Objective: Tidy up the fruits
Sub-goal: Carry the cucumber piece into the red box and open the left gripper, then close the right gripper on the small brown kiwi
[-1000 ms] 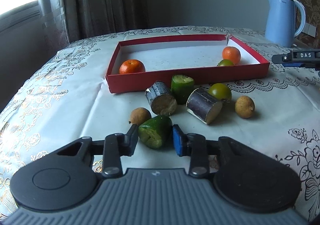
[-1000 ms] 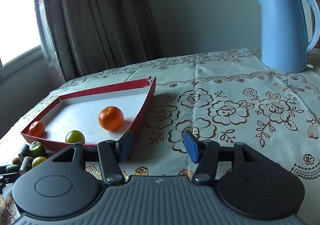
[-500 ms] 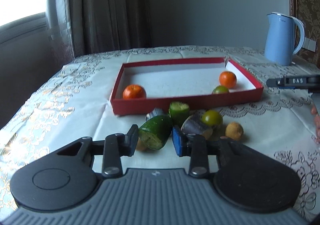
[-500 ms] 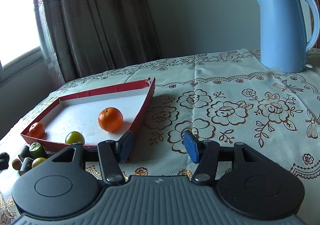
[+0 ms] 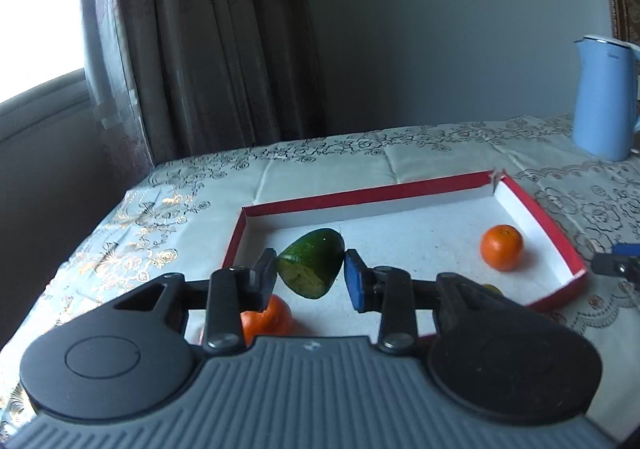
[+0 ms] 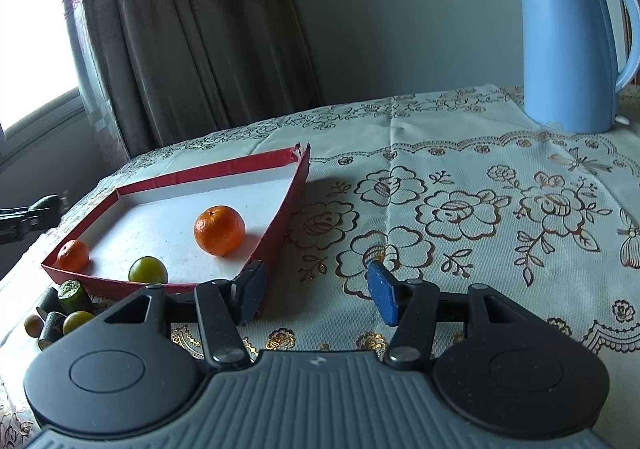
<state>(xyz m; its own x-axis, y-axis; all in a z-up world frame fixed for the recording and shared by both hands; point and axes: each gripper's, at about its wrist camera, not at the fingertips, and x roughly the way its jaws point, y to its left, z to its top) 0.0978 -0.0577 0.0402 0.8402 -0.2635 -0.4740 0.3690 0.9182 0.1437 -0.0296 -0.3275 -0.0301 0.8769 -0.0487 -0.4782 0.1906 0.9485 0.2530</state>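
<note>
The left claw point(image 5: 311, 276), gripping the green fruit piece point(image 5: 312, 268), has risen from the desk point(image 5: 328, 161) to over the red tray point(image 5: 532, 209); the right claw point(image 6: 316, 291) waits open, empty.

two oranges point(image 6: 219, 230) in the tray point(image 6: 208, 173); kettle point(image 6: 568, 45) behind, right
</note>
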